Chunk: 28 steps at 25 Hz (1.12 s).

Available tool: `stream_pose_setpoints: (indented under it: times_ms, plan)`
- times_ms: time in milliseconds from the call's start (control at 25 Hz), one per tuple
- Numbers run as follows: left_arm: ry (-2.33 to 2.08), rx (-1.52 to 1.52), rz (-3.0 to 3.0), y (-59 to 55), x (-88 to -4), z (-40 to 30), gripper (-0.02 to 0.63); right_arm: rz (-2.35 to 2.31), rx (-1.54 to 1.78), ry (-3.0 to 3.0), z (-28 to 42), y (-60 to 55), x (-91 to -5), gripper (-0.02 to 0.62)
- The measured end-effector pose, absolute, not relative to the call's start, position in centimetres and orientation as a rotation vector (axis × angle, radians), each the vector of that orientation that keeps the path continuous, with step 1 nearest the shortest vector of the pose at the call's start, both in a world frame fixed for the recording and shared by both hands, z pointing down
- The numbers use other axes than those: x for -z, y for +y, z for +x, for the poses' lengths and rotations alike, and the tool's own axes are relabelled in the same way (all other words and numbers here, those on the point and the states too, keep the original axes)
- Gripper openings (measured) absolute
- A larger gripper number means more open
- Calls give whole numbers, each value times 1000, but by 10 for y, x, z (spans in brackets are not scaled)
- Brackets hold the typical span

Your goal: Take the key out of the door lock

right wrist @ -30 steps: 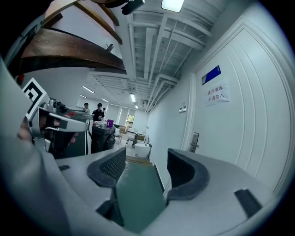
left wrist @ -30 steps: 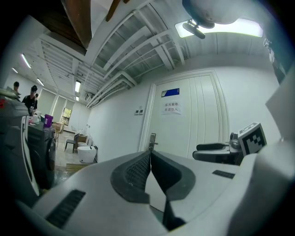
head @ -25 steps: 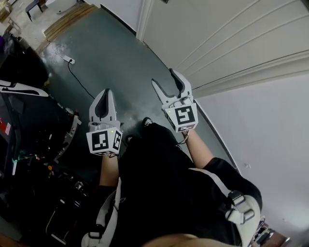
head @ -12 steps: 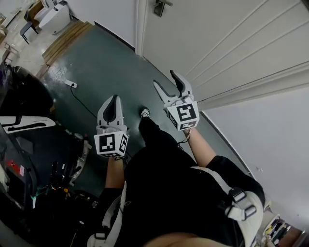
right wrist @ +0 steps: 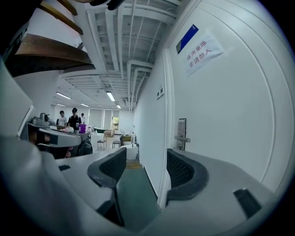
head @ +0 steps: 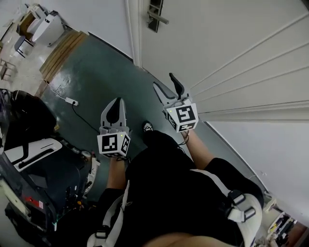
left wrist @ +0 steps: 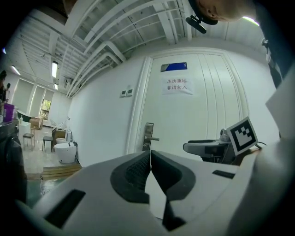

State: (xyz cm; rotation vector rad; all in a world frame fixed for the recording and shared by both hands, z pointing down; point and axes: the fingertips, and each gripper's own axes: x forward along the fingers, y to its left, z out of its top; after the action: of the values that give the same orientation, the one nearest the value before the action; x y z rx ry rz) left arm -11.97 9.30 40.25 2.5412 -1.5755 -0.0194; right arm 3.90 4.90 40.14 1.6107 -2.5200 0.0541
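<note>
my left claw [head: 116, 103] pressed together, empty | right claw [head: 164, 81] spread, empty | lock plate [head: 155, 10] at edge of door [head: 231, 38], well ahead; key too small to see | I expect light, stiff metal: pinch its flat head

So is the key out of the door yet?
Not yet. Nothing looks done: the left gripper, fingers shut on nothing, and the right gripper, fingers open and empty, are both well short of the lock plate on the door. In hand: facing the door. Left to do: reach the lock, grip the key, pull it out. The key is too small to make out.
</note>
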Motion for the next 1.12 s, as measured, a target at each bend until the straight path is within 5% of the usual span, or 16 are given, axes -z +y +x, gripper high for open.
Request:
stream_pose_setpoints:
  times_ms: [1120]
  plan:
    - [-1105,-151,2760,-256,-421,-66,25,1992,-454,-2364,69,-208,-436,270]
